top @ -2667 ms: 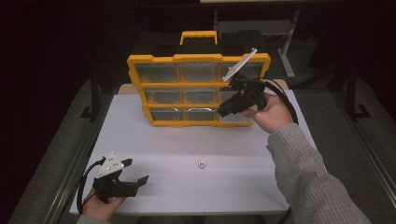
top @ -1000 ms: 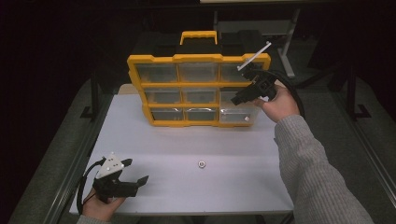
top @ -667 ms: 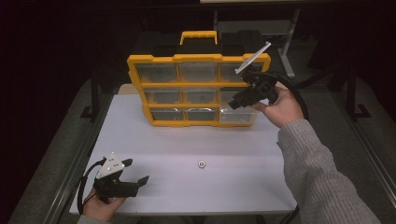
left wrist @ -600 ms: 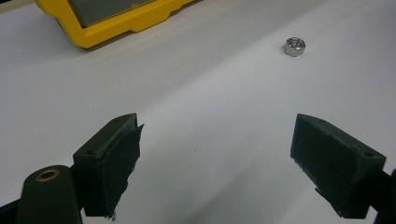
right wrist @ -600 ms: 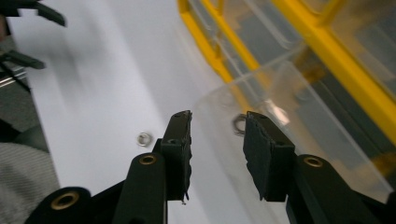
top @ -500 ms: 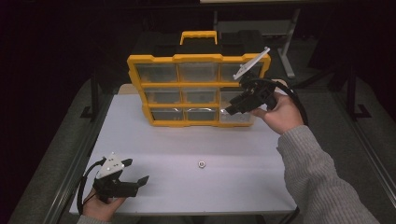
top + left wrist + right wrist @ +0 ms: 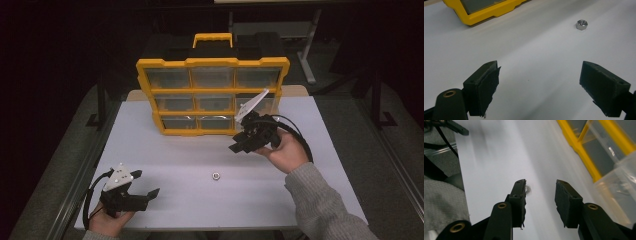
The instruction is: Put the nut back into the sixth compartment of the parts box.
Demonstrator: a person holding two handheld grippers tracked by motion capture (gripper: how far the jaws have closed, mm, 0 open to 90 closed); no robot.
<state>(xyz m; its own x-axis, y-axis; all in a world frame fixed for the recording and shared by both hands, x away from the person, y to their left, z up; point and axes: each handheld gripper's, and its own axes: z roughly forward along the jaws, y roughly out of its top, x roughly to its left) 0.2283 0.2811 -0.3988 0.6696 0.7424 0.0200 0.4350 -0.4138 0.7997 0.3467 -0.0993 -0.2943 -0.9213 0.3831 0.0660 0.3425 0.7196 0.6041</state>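
Reaching down from the organizer (image 7: 212, 82), the right tongs (image 7: 239, 145) hang released with a narrow gap and nothing between them, near the nut (image 7: 216, 175), which lies alone on the table (image 7: 280, 195), well in front of the organizer. The left tongs (image 7: 145, 192) rest spread wide and empty at the near edge. That narrow gap could clip the nut and send it skidding or rolling off; a pinch on its corners might squirt it out. A clear drawer (image 7: 621, 182) at the organizer's lower right stands pulled out; its contents cannot be made out.
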